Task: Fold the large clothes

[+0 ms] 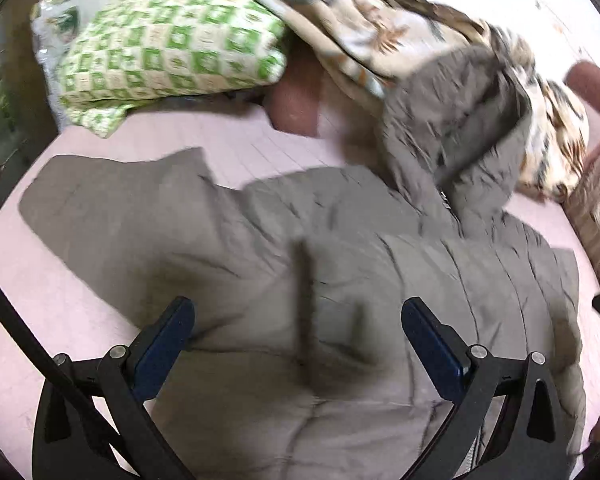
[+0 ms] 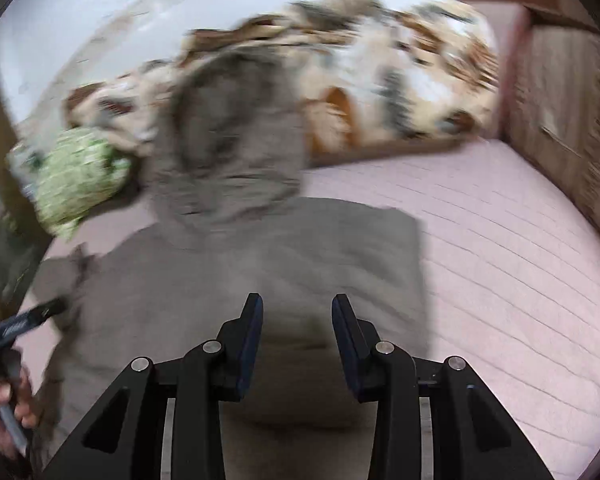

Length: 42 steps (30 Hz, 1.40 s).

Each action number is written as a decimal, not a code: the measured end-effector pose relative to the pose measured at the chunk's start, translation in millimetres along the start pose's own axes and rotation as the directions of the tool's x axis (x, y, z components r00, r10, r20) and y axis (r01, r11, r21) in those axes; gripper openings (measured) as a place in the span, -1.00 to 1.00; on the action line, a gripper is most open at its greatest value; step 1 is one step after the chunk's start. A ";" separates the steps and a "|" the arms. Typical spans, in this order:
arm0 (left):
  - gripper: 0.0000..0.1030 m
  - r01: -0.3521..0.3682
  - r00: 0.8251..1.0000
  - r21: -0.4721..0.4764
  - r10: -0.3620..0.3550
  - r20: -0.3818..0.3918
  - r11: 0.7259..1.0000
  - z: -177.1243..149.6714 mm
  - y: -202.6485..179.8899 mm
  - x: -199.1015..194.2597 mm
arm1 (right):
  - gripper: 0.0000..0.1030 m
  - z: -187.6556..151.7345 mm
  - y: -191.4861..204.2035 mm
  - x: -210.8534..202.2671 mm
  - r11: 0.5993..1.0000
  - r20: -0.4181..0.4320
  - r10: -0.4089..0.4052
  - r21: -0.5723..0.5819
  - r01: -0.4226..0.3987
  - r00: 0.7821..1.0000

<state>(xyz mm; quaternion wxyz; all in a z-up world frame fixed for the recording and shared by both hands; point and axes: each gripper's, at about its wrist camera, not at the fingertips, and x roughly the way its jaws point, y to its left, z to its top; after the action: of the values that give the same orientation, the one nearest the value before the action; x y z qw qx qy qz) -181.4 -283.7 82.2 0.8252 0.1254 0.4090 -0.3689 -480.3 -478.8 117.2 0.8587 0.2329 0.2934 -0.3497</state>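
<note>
A large grey puffer jacket [image 1: 340, 280] lies spread on a pink quilted bed [image 1: 60, 300], its fur-trimmed hood [image 1: 460, 120] up against the bedding at the far side. One sleeve [image 1: 112, 208] stretches out to the left. My left gripper [image 1: 296, 312] is open wide above the jacket's body and holds nothing. In the right wrist view the jacket [image 2: 260, 260] fills the middle, its hood [image 2: 228, 132] at the top. My right gripper [image 2: 296, 308] is open above the jacket and is empty. The left gripper's fingertips [image 2: 40, 312] show at the left edge there.
A green-and-white checked pillow [image 1: 172, 52] and a patterned beige blanket [image 1: 360, 20] lie at the head of the bed. A wooden wall of the bed frame [image 2: 560, 120] stands on the right. Bare pink mattress [image 2: 500, 260] lies right of the jacket.
</note>
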 end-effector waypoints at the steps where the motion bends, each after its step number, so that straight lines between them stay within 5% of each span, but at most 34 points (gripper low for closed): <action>1: 1.00 0.003 1.000 -0.012 -0.003 -0.003 1.000 1.4 6.4 0.0 | -0.22 -2.7 13.7 3.7 0.999 -0.012 0.028 -0.033 -0.028 1.000; 10: 1.00 -0.063 0.998 -0.136 0.061 -0.024 0.989 5.7 79.5 -2.7 | -0.15 -28.2 66.1 41.1 0.990 -0.152 0.082 -0.103 -0.099 0.985; 17: 1.00 -0.089 0.995 -0.322 0.073 -0.062 0.943 2.3 169.0 0.7 | 0.01 -46.0 92.4 78.5 0.978 -0.260 0.014 -0.199 -0.068 0.966; 22: 1.00 -0.113 0.994 -0.394 0.101 -0.050 0.912 1.8 229.9 -7.3 | 0.01 -27.7 98.9 44.1 0.976 -0.135 0.073 -0.193 -0.098 0.988; 29: 1.00 -0.050 0.999 -0.624 0.050 -0.017 0.780 -8.9 320.3 -7.1 | 0.03 -25.0 99.2 34.8 0.979 -0.106 0.140 -0.131 -0.153 0.985; 42: 1.00 0.020 0.999 -0.687 0.012 0.041 0.726 2.5 370.6 7.0 | 0.03 -33.7 114.1 38.6 0.964 -0.116 0.160 -0.194 -0.181 0.980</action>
<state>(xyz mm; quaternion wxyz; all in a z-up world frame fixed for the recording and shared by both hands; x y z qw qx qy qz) 86.5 -30.5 43.3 0.8209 -0.1974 0.4988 -0.1958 -385.2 -402.5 89.5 0.8892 0.1852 0.3491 -0.2305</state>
